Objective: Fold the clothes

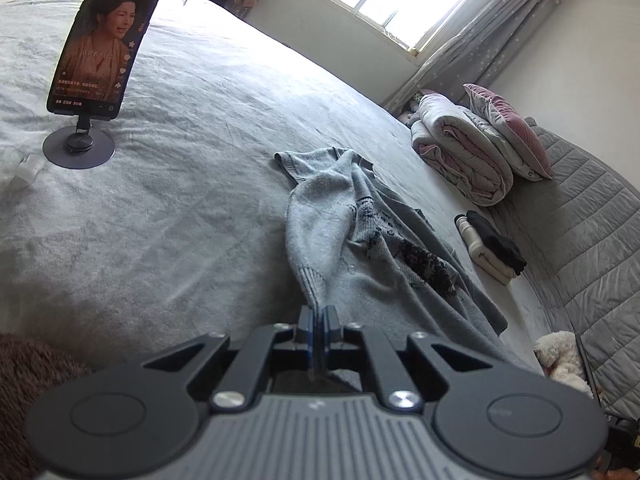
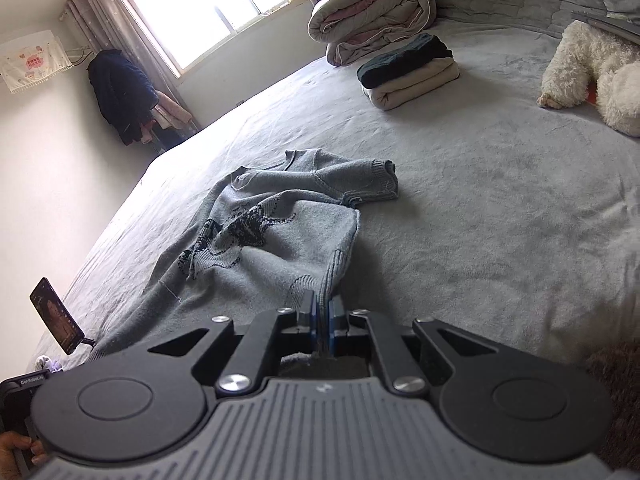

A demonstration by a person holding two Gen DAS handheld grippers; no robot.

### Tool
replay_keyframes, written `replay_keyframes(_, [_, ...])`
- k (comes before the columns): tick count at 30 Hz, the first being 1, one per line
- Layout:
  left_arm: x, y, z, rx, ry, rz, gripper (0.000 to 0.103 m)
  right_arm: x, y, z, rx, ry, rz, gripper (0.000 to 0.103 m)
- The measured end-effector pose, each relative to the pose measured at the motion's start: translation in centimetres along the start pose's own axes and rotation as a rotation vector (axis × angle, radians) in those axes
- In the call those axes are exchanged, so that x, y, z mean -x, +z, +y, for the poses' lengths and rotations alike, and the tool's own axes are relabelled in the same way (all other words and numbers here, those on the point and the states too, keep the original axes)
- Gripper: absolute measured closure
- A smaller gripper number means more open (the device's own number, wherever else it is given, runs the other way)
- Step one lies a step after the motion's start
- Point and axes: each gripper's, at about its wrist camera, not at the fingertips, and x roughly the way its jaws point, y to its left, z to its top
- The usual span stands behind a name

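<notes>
Knitwear is the landmark: a grey knitted sweater with a dark woven pattern on its chest [image 1: 360, 236] lies rumpled on the grey bed cover [image 1: 180, 184]. Well to the left of the sweater stands a black phone on a round-based stand [image 1: 104, 40], its screen lit. At the sweater's near left corner, the left gripper [image 1: 319, 320] has its jaws clenched on the ribbed hem. At the near right corner of the sweater, the right gripper [image 2: 321, 312] is likewise pinched tight on ribbed hem fabric. The far end of the sweater is bunched, with one short sleeve [image 2: 368, 180] flopped over to the right. Beyond the sweater to the right sits a small stack of folded black and cream garments [image 2: 408, 72], behind that a rolled grey-and-pink quilt [image 2: 372, 12], and farthest right a fluffy white soft toy [image 2: 592, 72].

With both hem corners held and the body still creased, the step in hand looks like spreading the sweater flat, or else beginning to carry the hem towards the collar. Either way, the next move calls for keeping both corners level and the hem taut between them so the fabric does not twist.
</notes>
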Motion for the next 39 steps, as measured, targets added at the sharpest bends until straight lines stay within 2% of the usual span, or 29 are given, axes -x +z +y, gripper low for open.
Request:
replay_keyframes(11, [-1.4, -1.2, 1.4, 0.003, 0.07, 0.062, 0.098, -1.0, -2.1, -1.3, -0.014, -0.035, 0.077, 0.096])
replay_keyframes(14, [-1.4, -1.2, 1.8, 0.02, 0.081, 0.059, 0.097, -1.0, -1.9, -1.5, -0.019, -0.042, 0.074, 0.091])
replay_keyframes(15, [-1.3, -1.2, 2.0, 0.029, 0.079, 0.057, 0.094, -1.0, -1.8, -1.5, -0.02, -0.046, 0.071, 0.086])
replay_keyframes(17, [-1.3, -1.0, 2.3, 0.048, 0.074, 0.054, 0.08, -1.0, -1.4, -1.7, -0.022, -0.047, 0.07, 0.085])
replay_keyframes(18, [-1.3, -0.9, 2.5, 0.064, 0.068, 0.052, 0.07, -0.9, -1.1, -2.0, -0.027, -0.042, 0.071, 0.085])
replay_keyframes(20, [-1.6, -0.6, 2.4, 0.069, 0.065, 0.054, 0.068, -0.9, -0.4, -2.4, -0.039, -0.039, 0.068, 0.081])
replay_keyframes(22, [-2.1, -0.2, 2.1, 0.066, 0.063, 0.057, 0.066, -0.9, 0.4, -2.9, -0.04, -0.046, 0.054, 0.064])
replay_keyframes(29, [-5.1, 1.7, -0.1, 0.032, 0.05, 0.079, 0.065, -2.9, 4.2, -4.6, -0.039, -0.081, 0.043, 0.063])
replay_keyframes(39, [-10.0, 3.6, -5.6, -0.043, 0.017, 0.132, 0.061, -7.4, 9.8, -6.7, -0.101, -0.035, 0.079, 0.063])
